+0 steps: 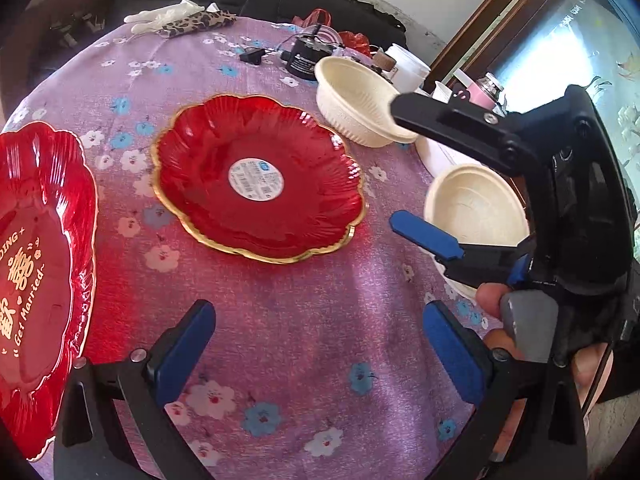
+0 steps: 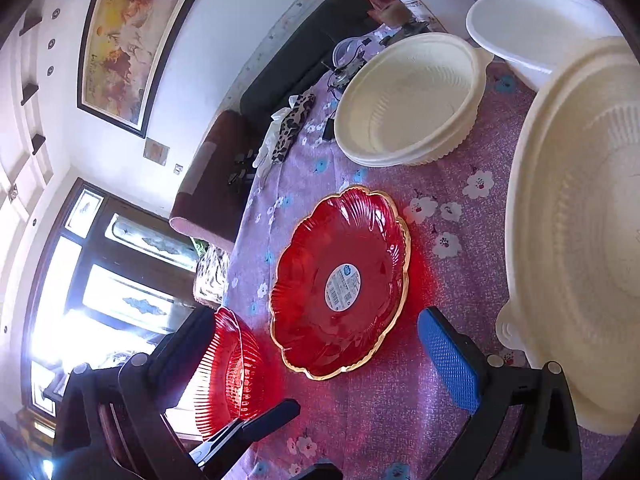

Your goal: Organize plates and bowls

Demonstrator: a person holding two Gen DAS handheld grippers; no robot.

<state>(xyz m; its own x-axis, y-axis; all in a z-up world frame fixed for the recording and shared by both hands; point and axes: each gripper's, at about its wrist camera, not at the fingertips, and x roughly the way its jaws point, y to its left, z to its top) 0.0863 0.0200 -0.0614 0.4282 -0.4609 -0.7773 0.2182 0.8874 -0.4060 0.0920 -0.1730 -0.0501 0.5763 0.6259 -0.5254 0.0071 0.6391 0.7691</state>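
A red flower-shaped plate (image 1: 256, 178) (image 2: 340, 280) with a gold rim and a round white sticker lies flat mid-table. A second red plate (image 1: 40, 260) (image 2: 232, 372) with gold lettering lies to its left. Two cream bowls stand at the right, one far (image 1: 356, 100) (image 2: 408, 96) and one near (image 1: 476, 208) (image 2: 580, 240). My left gripper (image 1: 320, 332) hovers open over bare cloth, short of the first plate, holding nothing. My right gripper (image 1: 394, 164) (image 2: 320, 336) is open and empty between the bowls and the plate, held by a hand (image 1: 492, 300).
A floral purple cloth (image 1: 304, 300) covers the table. At the far edge lie a white glove (image 1: 164, 16), a leopard-print cloth (image 1: 196, 22), a black device (image 1: 306, 60) with cables, a white tub (image 1: 408, 62) and a pink bottle (image 1: 480, 92). A white bowl (image 2: 536, 20) stands behind the cream ones.
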